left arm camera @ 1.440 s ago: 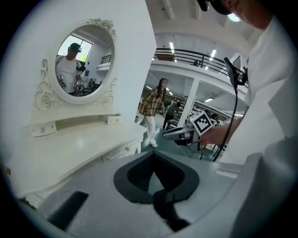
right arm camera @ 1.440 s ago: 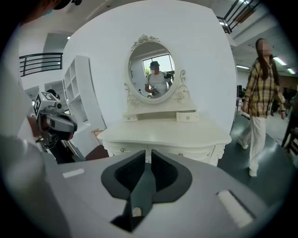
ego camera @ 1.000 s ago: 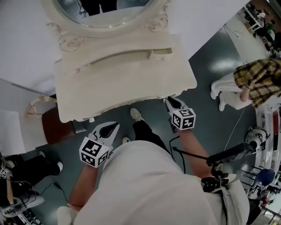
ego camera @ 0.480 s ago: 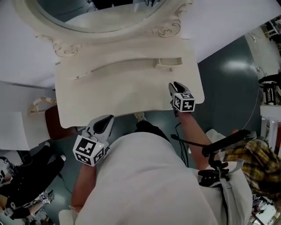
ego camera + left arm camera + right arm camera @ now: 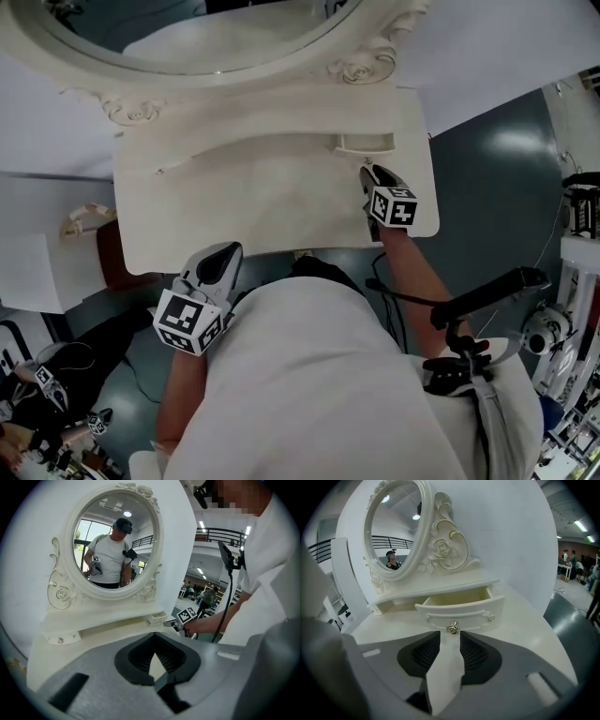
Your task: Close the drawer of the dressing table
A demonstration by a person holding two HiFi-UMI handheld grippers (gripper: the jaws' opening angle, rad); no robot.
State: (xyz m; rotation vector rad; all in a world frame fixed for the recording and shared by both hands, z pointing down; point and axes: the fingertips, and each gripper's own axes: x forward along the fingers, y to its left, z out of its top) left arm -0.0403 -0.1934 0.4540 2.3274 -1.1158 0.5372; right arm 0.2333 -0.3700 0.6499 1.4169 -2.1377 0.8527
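Table: the dressing table (image 5: 234, 206) fills the middle of the head view, its cream top bare, with the person standing at its front edge.
Mirror: the oval mirror (image 5: 115, 545) stands upright at the back in a carved frame, with a low shelf unit below it.
Drawer: the drawer (image 5: 461, 611) is at the right end of that shelf unit, at the back right of the top. It is pulled part way out, and its empty inside shows.
Drawer axis: its long side runs across the table, left to right. Its front panel faces the person, so it slides back towards the mirror.
Right gripper: the right gripper (image 5: 449, 641) hangs over the right of the top and points down and forward at the drawer front. Its jaws are opening, stand well apart and grip nothing. It is probably lined up this way so that a straight push goes along the drawer's slide.
Left gripper: the left gripper (image 5: 225, 258) hangs off the table's front left edge, well apart from the drawer. Its tips meet, it is empty, and it seems to be waiting out of the way.
Knob: the small metal knob (image 5: 453, 628) sits mid-front, just beyond the gap between the right jaws, and nothing touches it.
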